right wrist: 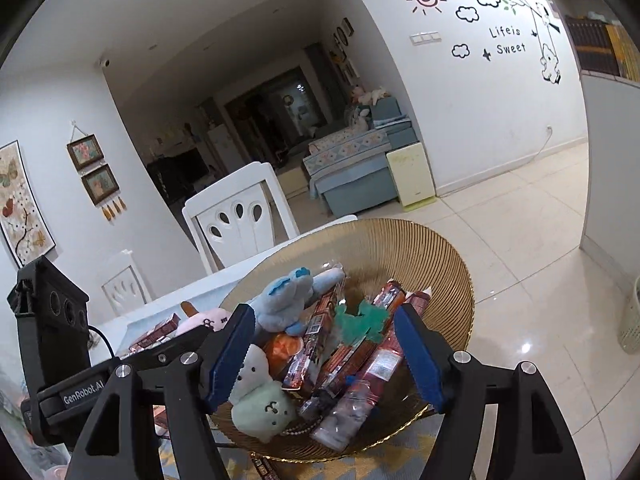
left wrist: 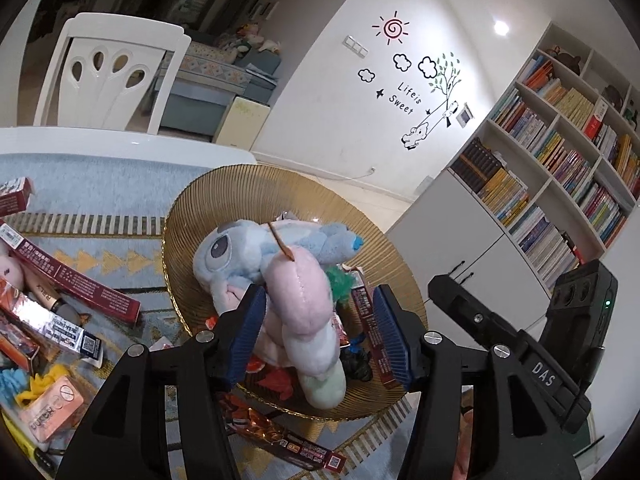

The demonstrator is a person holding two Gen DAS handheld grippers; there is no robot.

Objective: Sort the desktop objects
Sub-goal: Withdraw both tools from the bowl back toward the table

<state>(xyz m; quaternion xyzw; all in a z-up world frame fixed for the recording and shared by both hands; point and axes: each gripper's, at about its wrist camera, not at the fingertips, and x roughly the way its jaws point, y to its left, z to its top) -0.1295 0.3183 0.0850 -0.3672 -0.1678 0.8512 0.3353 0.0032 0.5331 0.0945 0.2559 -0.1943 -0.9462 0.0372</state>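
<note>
You are holding both grippers over a big gold bowl (left wrist: 208, 196) with thin ribs. The bowl is sitting near the edge of the table, on a blue-grey mat (left wrist: 100, 184). Past its far rim there is only open floor (right wrist: 520, 248), so there is lots of room on that side. A white chair (left wrist: 108, 76) is standing behind the table.

Your left gripper (left wrist: 320, 332) is sitting with its blue pads apart. A long soft toy (left wrist: 304, 312) in pink, white and pale green is lying between them. The left pad is touching it or very near it, and the right pad is well clear, so nothing is being squeezed. A blue plush animal (left wrist: 236, 252) with a big eye is lying just behind it in the bowl.

Your right gripper (right wrist: 328, 356) is also standing wide, with nothing in its grip. Red snack packs (right wrist: 380, 356), a green paper shape (right wrist: 360, 322) and an orange piece (right wrist: 286, 346) are lying under it.

More red boxes (left wrist: 84, 284) and small packs are lying on the mat to the left of the bowl, close together.
</note>
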